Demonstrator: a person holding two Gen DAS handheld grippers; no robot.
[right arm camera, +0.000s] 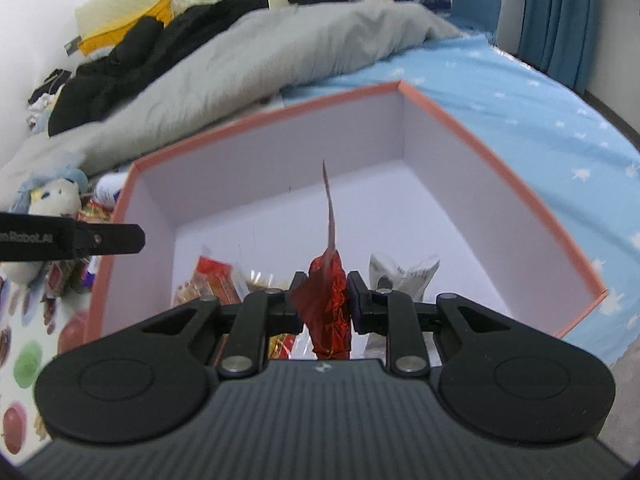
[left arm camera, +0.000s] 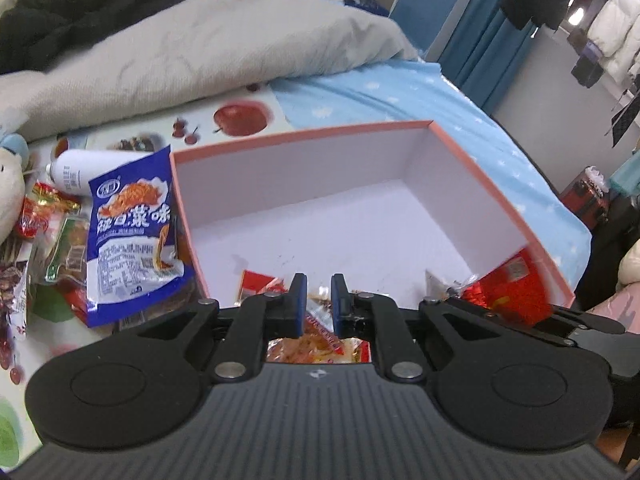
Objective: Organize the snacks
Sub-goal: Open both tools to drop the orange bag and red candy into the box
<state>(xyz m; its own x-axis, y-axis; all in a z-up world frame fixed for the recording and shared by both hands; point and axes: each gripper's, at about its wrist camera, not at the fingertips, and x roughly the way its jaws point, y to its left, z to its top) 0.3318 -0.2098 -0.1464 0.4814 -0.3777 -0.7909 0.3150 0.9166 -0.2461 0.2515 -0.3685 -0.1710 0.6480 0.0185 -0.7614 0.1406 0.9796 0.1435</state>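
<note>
Inspector: One red foil snack packet sits pinched between the pads of the right hand-held gripper, poised over the near end of the pink-rimmed box. It reads as light, crinkly and soft; a thin sealed edge stands up above the jaws. Foil of that sort is likely slippery, so the grasp belongs on the gathered body, not the flat seam.

Assessor: And the left hand-held gripper?

Inspector: Jaws nearly closed, with only a narrow gap between the blue pads. A clear-and-orange wrapper shows in that gap and below it, but whether the pads press on it cannot be told. It also hovers above the box's near end.

Assessor: Contents of the box?

Inspector: Several packets lie along the near wall, among them a red-and-orange packet and a silver pouch. The far floor is bare.

Assessor: Outside it?

Inspector: A blue noodle-snack bag leans against the box's left wall, with more wrappers and a white bottle on the fruit-print cloth. All of it rests on a bed.
</note>
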